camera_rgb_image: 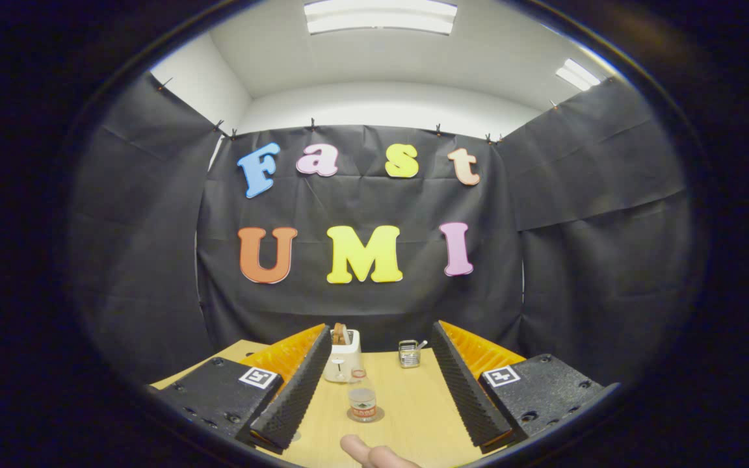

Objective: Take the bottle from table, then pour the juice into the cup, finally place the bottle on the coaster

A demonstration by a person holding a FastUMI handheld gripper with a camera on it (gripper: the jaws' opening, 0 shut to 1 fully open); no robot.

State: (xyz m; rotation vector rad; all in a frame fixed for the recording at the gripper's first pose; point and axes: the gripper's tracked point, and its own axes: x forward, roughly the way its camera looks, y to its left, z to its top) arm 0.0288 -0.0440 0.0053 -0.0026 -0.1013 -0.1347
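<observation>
- Looking across a light wooden desk (413, 409) boxed in by black cloth walls, ceiling lights glowing overhead.
- Claw (381, 364) hanging wide open, gripping nothing, touching nothing.
- Bottle (362, 400) standing upright on a coaster (378, 416) mid-desk, between the fingers (296, 390).
- Toaster (342, 356) and small wire basket (408, 354) sitting by the far edge.
- Fingertips of a hand (374, 455) poking in at the near edge.

Booth of black cloth under a white ceiling

Black cloth walls (582, 214) are clipped up around a pale wooden worktop (413, 403); above them, white walls and two ceiling light panels (381, 16) glow.
</observation>
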